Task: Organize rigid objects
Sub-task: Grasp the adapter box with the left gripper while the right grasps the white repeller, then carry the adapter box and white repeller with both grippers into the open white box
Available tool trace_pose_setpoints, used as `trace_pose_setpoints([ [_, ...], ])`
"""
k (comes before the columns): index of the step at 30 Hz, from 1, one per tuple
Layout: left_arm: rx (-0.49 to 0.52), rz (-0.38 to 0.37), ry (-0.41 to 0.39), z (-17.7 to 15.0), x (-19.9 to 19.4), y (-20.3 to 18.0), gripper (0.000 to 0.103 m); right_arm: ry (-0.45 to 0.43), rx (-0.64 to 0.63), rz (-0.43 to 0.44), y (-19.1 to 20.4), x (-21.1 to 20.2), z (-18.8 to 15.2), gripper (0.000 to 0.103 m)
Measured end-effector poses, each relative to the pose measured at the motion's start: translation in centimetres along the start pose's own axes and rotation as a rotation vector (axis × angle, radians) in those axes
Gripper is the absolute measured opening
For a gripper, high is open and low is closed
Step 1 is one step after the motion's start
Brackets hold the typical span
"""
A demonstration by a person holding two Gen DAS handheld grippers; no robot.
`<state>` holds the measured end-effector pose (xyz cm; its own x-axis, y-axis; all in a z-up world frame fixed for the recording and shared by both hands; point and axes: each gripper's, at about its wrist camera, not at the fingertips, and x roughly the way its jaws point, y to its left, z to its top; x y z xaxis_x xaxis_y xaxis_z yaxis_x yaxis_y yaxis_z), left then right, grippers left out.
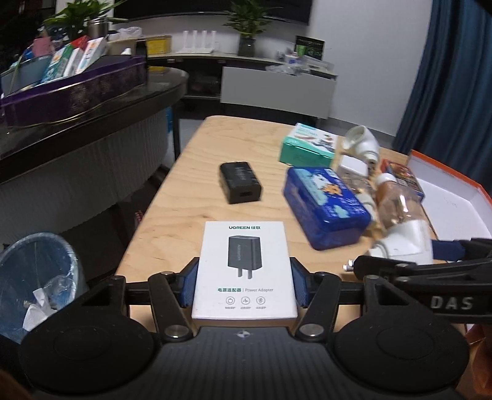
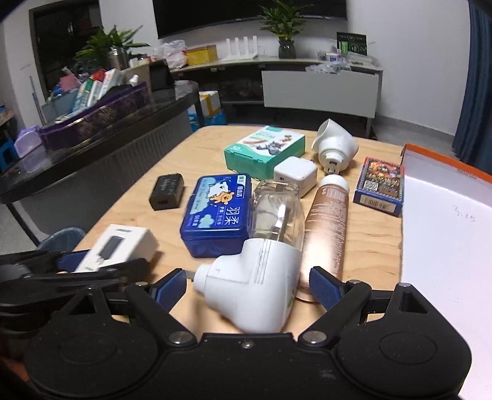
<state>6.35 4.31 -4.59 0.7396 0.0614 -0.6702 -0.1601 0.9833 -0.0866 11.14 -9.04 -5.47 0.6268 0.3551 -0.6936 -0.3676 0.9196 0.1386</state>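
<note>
Both tongs engaged at the counter (image 1: pixel 172 190) edge.
Orange-rimmed tray (image 2: pixel 442 215) holds nothing visible. Left tongs (image 1: pixel 244 284) clamp the white adapter box (image 1: pixel 244 270); right tongs (image 2: pixel 247 284) gape around the white vaporizer (image 2: pixel 255 286), pads apart from it.

Room: white walls, dim indoor light. Dark screen (image 2: pixel 246 12) mounted on far wall above a long low shelf unit (image 2: pixel 276 66) carrying two potted plants (image 2: pixel 284 27) and small clutter. Blue curtain (image 1: pixel 446 77) at right. Dark curved-edge table (image 1: pixel 92 101) at left holds a purple box (image 1: pixel 77 89). Bin with plastic liner (image 1: pixel 37 277) stands on grey floor (image 2: pixel 415 129).
</note>
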Motion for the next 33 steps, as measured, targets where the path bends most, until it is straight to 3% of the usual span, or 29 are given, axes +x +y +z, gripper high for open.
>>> trace_pose_setpoints([
  [7,-0.024,0.03,-0.012,0.0,-0.1,0.8,0.059,-0.019,-0.101,-0.074,1.6,1.2,0.0,0.103],
  [9,-0.038,0.015,-0.013,0.1,-0.2,1.0,0.06,-0.055,-0.108,-0.081,1.6,1.2,-0.4,0.095],
  [16,-0.036,0.003,-0.021,0.0,-0.3,1.0,0.06,-0.11,-0.053,-0.037,0.2,0.1,-1.0,0.094],
  [25,-0.009,-0.073,-0.062,0.4,-2.1,-0.9,0.06,-0.226,-0.029,-0.055,-1.7,-5.2,-0.6,0.094],
  [33,0.069,-0.17,-0.109,2.4,-4.3,-6.3,0.06,-0.308,0.058,-0.145,-6.8,-10.1,0.5,0.094],
])
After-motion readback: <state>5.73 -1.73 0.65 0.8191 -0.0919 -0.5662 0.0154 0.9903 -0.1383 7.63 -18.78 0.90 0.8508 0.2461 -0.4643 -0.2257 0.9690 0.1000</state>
